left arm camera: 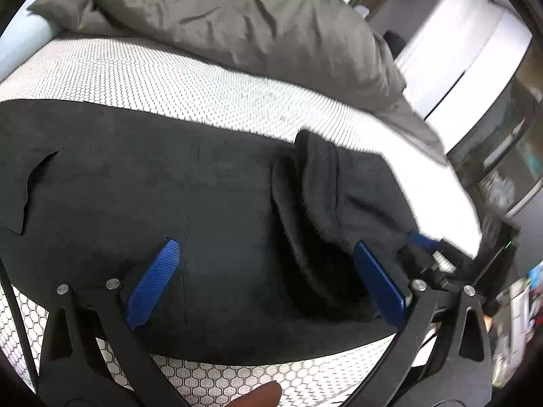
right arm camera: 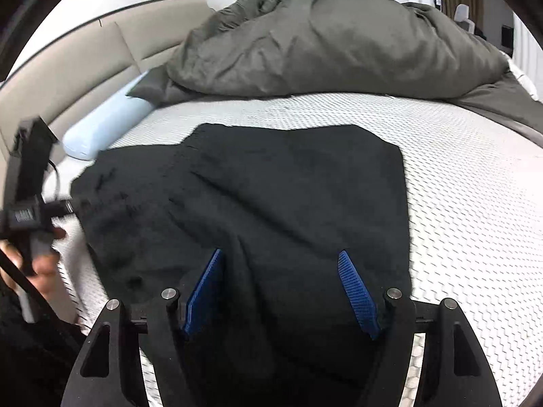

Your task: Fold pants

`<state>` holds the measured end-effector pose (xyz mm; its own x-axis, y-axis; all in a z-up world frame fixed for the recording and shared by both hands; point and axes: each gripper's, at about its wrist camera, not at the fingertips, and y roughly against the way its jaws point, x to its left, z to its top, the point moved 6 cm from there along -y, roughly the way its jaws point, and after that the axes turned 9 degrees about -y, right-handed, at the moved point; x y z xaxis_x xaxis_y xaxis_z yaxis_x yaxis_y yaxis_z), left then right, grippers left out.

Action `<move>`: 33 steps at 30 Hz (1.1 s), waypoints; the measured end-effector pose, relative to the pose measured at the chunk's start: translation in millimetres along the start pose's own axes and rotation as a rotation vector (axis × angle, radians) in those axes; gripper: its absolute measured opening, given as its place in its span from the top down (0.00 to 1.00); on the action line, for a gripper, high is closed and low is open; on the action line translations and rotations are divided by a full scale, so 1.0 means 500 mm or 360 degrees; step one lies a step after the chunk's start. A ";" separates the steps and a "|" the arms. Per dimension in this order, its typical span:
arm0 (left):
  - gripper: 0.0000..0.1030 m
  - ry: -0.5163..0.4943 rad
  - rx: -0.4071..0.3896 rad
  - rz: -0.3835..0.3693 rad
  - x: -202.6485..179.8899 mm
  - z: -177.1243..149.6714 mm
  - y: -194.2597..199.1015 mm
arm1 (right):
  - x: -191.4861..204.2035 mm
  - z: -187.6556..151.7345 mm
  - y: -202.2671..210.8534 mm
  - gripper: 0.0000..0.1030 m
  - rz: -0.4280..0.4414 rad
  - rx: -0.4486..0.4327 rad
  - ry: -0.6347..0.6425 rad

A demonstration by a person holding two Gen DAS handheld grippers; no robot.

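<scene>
The black pants (right arm camera: pixel 271 203) lie spread out on the white bed (right arm camera: pixel 475 203), in front of a big grey blanket (right arm camera: pixel 339 47) that is bunched up at the far side. A pale blue pillow (right arm camera: pixel 101 129) sits off to one side, near the headboard. The pants look partly folded already, with one thick lump of cloth (left arm camera: pixel 325 203) piled up on top at one end. The right gripper (right arm camera: pixel 281 291) hangs low over the pants with its two blue pads wide apart, and nothing is pinched between them; the cloth only lies under it. The left gripper (left arm camera: pixel 268 281) is also spread wide over the dark cloth and holds nothing. A person's hand (right arm camera: pixel 37 271) carries the left tool at the edge of the right wrist view. The pants look soft, floppy and a bit fuzzy, like warm sweatpants. They should be light to lift, but they will sag and droop, and they may bunch up if pulled from the middle. They will not break and do not look slippery. A good place to grab seems to be an edge or a corner, where the cloth is thin enough to fit between the pads. Each gripper could take one corner of the same end, so the cloth stays flat when it is lifted over.
</scene>
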<state>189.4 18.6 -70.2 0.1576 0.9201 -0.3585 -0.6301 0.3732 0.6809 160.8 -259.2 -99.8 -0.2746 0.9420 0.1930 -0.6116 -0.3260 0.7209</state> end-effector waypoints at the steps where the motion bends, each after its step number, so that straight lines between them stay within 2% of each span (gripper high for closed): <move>1: 0.01 0.0019 -0.0028 0.0006 0.003 0.004 0.007 | 0.002 -0.001 0.001 0.30 -0.0009 -0.0006 0.0008; 4: 0.01 0.0002 -0.0040 0.0012 -0.009 0.008 0.008 | 0.010 -0.005 0.006 0.30 -0.0026 -0.0018 0.0058; 7: 0.01 -0.0173 0.0104 0.0079 -0.039 -0.019 -0.037 | 0.028 -0.016 0.001 0.30 -0.0023 0.0003 0.0104; 8: 0.01 -0.0220 0.0151 0.0120 -0.044 -0.031 -0.051 | 0.034 -0.020 -0.002 0.30 -0.0022 0.0010 0.0126; 10: 0.00 -0.0363 0.0249 0.0335 -0.037 -0.055 -0.078 | 0.038 -0.025 -0.002 0.30 -0.0024 0.0018 0.0175; 12: 0.00 -0.0389 0.0231 0.0411 -0.025 -0.057 -0.076 | 0.036 -0.029 0.002 0.30 -0.0003 0.0022 0.0183; 16: 0.01 -0.0272 0.0195 0.0305 -0.003 -0.053 -0.043 | 0.023 -0.033 0.013 0.30 -0.0021 0.0009 0.0192; 19: 0.01 -0.0073 0.0145 -0.0036 0.002 -0.046 -0.015 | -0.001 -0.028 0.028 0.30 0.0005 -0.0011 0.0109; 23: 0.01 0.0008 0.0193 -0.0193 -0.008 -0.049 -0.017 | -0.027 -0.022 0.031 0.30 0.0071 -0.0002 -0.0028; 24: 0.02 0.0029 0.0228 -0.0265 -0.019 -0.052 -0.024 | -0.030 -0.022 0.029 0.30 0.0084 0.0007 -0.0047; 26: 0.16 0.0044 0.0270 -0.0340 -0.033 -0.056 -0.032 | -0.031 -0.021 0.026 0.30 0.0074 0.0016 -0.0052; 27: 0.21 0.0047 0.0314 -0.0382 -0.040 -0.062 -0.040 | -0.031 -0.022 0.023 0.30 0.0071 0.0021 -0.0052; 28: 0.24 0.0055 0.0347 -0.0407 -0.045 -0.066 -0.047 | -0.030 -0.023 0.019 0.30 0.0064 0.0032 -0.0045; 33: 0.26 0.0069 0.0375 -0.0402 -0.052 -0.062 -0.085 | -0.025 -0.027 0.009 0.30 0.0043 0.0062 -0.0020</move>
<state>188.5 -24.8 -110.0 0.2506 0.7911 -0.5580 -0.3816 0.6104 0.6941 151.5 -273.7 -108.1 -0.2810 0.9339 0.2209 -0.5748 -0.3482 0.7405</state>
